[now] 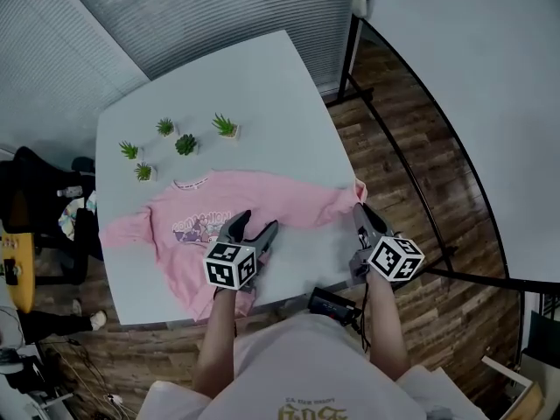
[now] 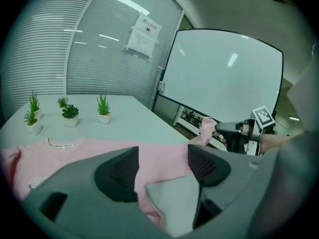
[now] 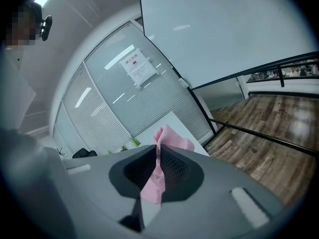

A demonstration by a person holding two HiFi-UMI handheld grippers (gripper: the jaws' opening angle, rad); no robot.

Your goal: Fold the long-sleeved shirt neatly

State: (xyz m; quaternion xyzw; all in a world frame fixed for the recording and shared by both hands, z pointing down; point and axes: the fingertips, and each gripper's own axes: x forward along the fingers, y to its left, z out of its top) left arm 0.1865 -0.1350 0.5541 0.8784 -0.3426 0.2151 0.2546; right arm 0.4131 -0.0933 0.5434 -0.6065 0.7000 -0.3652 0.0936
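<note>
Pink long-sleeved shirt (image 1: 229, 201) is laid flat on the desk (image 1: 262, 86). One sleeve cuff (image 3: 169, 139) is pinched off the desk edge by the right gripper (image 3: 158, 156), fingers clenched. Left gripper (image 2: 162, 164) fingers are spread apart over the hem, apparently untouched.

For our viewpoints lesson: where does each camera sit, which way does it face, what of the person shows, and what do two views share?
Head view: on the head, steeply down at table, pink shirt, left gripper, right gripper, forearms.
Left gripper view: along spread jaws over the shirt toward the right gripper and hand.
Right gripper view: along jaws shut on the sleeve; torso at left.
Shared: both gripper views show the wall notice.
</note>
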